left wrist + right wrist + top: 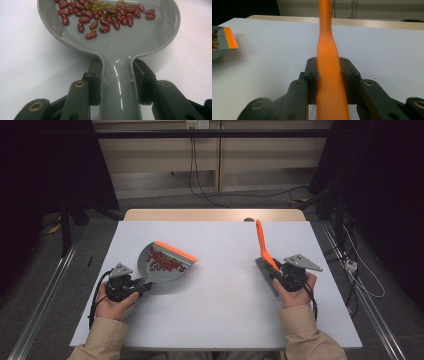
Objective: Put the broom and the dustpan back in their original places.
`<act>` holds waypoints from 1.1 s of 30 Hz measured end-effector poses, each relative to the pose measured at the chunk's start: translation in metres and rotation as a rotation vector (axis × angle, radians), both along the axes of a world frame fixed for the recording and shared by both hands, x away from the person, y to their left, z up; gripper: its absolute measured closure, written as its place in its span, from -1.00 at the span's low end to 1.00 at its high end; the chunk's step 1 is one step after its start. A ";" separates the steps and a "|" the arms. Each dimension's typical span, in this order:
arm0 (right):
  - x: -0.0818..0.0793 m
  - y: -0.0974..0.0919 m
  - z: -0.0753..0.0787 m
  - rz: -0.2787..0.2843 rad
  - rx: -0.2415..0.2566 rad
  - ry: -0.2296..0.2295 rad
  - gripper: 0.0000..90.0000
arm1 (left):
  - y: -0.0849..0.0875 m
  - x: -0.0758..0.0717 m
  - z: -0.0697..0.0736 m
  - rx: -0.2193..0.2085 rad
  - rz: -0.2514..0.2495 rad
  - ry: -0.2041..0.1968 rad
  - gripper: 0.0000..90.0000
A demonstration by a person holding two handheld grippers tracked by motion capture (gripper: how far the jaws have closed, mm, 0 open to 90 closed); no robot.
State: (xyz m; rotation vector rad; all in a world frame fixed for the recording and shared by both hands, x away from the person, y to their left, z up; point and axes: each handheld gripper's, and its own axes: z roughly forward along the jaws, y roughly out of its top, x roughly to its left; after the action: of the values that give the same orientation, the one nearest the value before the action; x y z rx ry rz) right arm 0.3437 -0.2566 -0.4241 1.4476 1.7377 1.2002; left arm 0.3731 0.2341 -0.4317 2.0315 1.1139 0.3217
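A grey dustpan (159, 270) with an orange lip (175, 251) lies on the white table at the left, and red beans (166, 262) are heaped in it. My left gripper (137, 287) is shut on its handle. In the left gripper view both pads (95, 80) press the grey handle (117, 82), with the red beans (105, 15) and some small green ones at the far end of the pan. My right gripper (280, 272) is shut on an orange brush (261, 242) whose handle points away from me and whose dark bristles (263, 270) rest on the table. In the right gripper view the brush handle (328, 62) runs up between the jaws.
The white table top (220, 290) has a wooden strip (215, 214) along its far edge, where a small dark object (248, 219) sits. The dustpan's lip (230, 37) is at the left edge of the right gripper view. Cables (200, 185) trail across the floor behind.
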 end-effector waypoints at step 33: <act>0.000 -0.033 0.001 -0.069 -0.062 0.009 0.58 | 0.000 0.006 -0.012 0.046 0.150 0.035 0.39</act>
State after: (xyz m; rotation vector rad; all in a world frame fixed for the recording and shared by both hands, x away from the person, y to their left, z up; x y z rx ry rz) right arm 0.3432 -0.2900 -0.4232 1.4665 1.7020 1.0964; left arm 0.3791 0.2344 -0.4438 2.0047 1.2947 0.3915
